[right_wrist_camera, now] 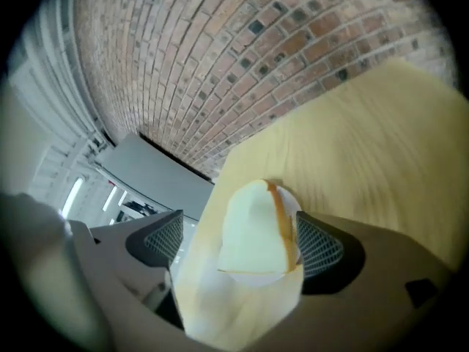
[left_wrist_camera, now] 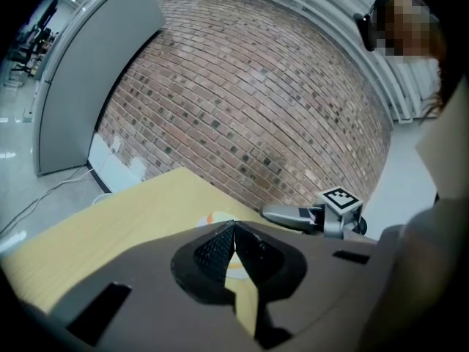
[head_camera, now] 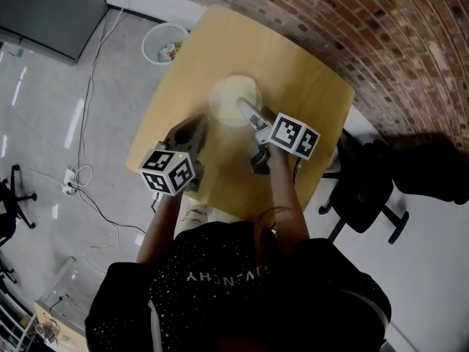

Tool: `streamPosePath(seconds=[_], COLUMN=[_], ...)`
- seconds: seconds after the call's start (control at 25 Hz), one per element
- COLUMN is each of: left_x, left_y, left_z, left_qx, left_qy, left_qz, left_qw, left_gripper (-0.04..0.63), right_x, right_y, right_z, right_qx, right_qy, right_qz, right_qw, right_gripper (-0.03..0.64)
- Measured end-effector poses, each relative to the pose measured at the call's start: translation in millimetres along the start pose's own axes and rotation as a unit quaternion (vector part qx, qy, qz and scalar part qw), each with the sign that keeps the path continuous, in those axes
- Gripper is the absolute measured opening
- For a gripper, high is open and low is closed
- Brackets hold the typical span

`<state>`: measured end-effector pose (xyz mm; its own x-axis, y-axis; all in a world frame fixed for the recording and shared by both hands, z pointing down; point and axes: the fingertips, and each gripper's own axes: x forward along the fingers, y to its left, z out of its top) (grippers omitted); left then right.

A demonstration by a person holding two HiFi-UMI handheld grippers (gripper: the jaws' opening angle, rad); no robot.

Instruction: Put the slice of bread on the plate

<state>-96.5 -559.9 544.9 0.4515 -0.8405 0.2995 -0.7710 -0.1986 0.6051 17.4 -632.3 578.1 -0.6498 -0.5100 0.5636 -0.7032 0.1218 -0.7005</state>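
Your right claw (right_wrist_camera: 242,242) view shows it wide apart around the white, brown-crusted bread slice (right_wrist_camera: 253,226), which lies on the round white plate (right_wrist_camera: 253,279). Head view washes that out. Left claw (left_wrist_camera: 234,248) is closed and empty. Your black shirt (head_camera: 220,277) reads "GIVENCHY".

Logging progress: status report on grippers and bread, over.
Left gripper shut, empty. Right gripper open, jaws either side of slice of bread. Slice looks down on plate. Nothing in the way.
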Motion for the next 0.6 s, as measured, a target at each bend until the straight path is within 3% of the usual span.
streamPosePath(seconds=[0.16,0.2,0.28,0.32,0.36,0.4,0.48,0.6], left_x=[-7,-10,-15,-18,-21,-24,-29,-37], left_y=[-3,-5,-10,-12,-16,-19,-28,-38], left_z=[4,5,8,9,10,10,9,6], left_qx=[0.004,0.002,0.001,0.001,0.003,0.004,0.008,0.009], left_qy=[-0.011,-0.014,-0.019,-0.021,-0.022,-0.024,-0.026,-0.027], left_qz=[0.001,-0.002,-0.008,-0.011,-0.014,-0.016,-0.022,-0.029], left_qw=[0.9999,0.9999,0.9998,0.9997,0.9997,0.9996,0.9994,0.9992], left_gripper=[0.011,0.011,0.011,0.011,0.011,0.011,0.011,0.011], right_x=[-20,-28,-43,-51,-60,-70,-86,-102], right_y=[-9,-5,15,26,34,39,49,63], right_z=[1,1,-3,-5,-5,-4,-5,-14], right_qx=[-0.102,-0.098,-0.050,-0.015,0.022,0.055,0.090,0.096], right_qy=[-0.023,-0.036,-0.048,-0.056,-0.070,-0.089,-0.108,-0.115], right_qz=[-0.075,-0.062,0.021,0.066,0.096,0.115,0.149,0.185], right_qw=[0.992,0.993,0.997,0.996,0.993,0.988,0.979,0.971], right_gripper=[0.480,0.480,0.477,0.445,0.280,0.016,0.011,0.011])
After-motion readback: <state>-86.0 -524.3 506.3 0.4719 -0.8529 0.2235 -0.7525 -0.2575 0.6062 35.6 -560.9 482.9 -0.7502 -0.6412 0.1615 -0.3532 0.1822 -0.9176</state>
